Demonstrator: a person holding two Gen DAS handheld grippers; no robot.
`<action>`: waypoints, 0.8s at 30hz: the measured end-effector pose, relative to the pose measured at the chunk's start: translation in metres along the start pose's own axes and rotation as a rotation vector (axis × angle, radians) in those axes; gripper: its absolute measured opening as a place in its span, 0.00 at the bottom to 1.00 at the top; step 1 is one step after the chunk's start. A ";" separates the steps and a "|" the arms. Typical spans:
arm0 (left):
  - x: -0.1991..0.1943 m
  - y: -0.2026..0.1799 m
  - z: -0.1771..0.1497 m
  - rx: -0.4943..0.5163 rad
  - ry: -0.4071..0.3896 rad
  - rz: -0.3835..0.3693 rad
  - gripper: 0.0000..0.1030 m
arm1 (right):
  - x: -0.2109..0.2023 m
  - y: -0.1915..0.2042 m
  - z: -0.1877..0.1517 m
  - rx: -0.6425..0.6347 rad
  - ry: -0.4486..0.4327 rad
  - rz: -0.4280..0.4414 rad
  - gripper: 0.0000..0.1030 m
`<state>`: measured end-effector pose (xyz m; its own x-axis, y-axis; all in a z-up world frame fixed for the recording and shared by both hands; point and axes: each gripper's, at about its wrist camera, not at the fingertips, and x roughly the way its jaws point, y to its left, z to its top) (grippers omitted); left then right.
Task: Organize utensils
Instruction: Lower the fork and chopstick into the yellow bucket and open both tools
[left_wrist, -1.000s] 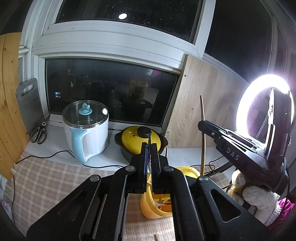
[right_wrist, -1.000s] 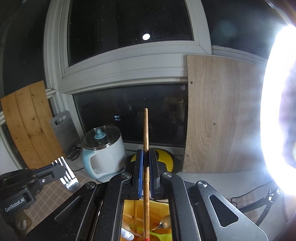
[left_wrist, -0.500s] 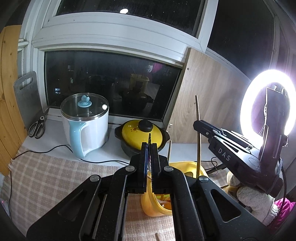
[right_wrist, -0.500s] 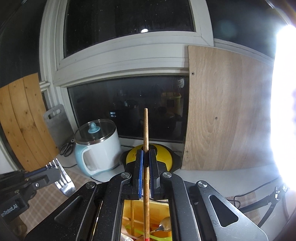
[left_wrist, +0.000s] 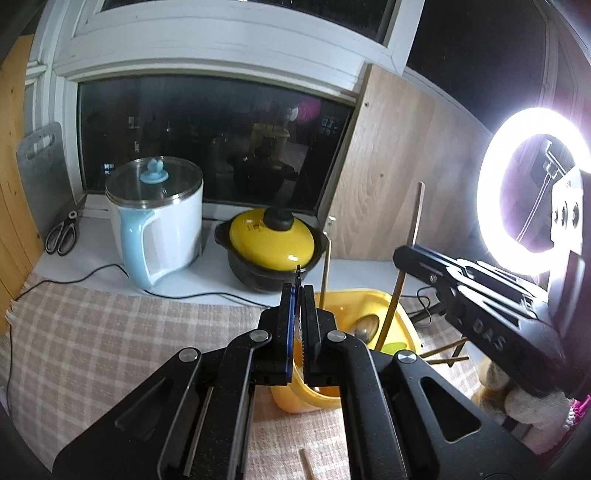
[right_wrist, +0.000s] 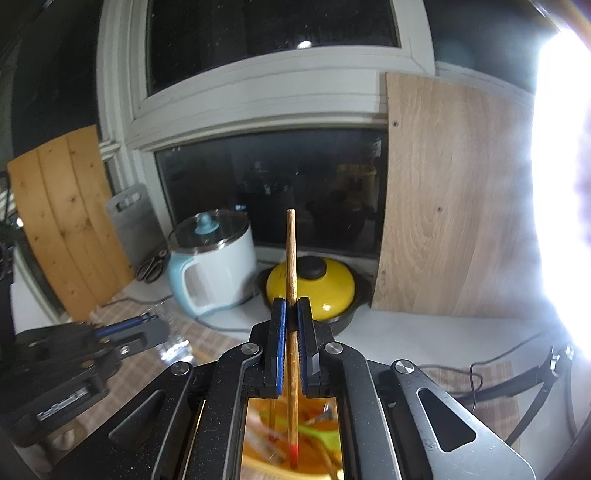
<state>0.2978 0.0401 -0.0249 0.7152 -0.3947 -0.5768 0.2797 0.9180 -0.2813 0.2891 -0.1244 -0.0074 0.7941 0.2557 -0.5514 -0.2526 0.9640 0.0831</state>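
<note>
My right gripper (right_wrist: 290, 308) is shut on a wooden chopstick (right_wrist: 291, 266) held upright, its red tip down inside the yellow container (right_wrist: 280, 439). In the left wrist view the right gripper (left_wrist: 410, 254) holds the same chopstick (left_wrist: 416, 214) over the yellow container (left_wrist: 402, 317), which holds a spoon (left_wrist: 365, 326), another chopstick (left_wrist: 325, 273) and a green utensil. My left gripper (left_wrist: 298, 291) is shut on a fork seen edge-on (left_wrist: 297, 275), just left of the container. In the right wrist view the left gripper (right_wrist: 147, 323) is blurred at the left.
A white and blue electric kettle (left_wrist: 159, 229) and a yellow-lidded black pot (left_wrist: 271, 247) stand on the sill behind. Scissors (left_wrist: 61, 232) and a grey cutting board (left_wrist: 40, 166) are at far left. A ring light (left_wrist: 532, 192) glares at right. Loose chopsticks (left_wrist: 445, 352) lie right of the container.
Both grippers have come down toward the yellow container. The chopstick's red tip has sunk deeper into it, and the fork has moved lower and closer to the container's left side.
</note>
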 end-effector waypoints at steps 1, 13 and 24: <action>0.002 -0.001 -0.002 -0.001 0.006 -0.001 0.00 | -0.001 0.000 -0.004 -0.005 0.010 0.004 0.04; 0.012 -0.013 -0.020 0.000 0.066 -0.002 0.03 | 0.001 -0.018 -0.031 0.042 0.104 0.017 0.04; -0.004 -0.020 -0.021 0.002 0.044 0.005 0.04 | -0.009 -0.020 -0.035 0.031 0.119 0.036 0.06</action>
<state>0.2761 0.0225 -0.0328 0.6877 -0.3913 -0.6116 0.2774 0.9200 -0.2767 0.2680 -0.1484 -0.0333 0.7134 0.2816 -0.6417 -0.2615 0.9565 0.1291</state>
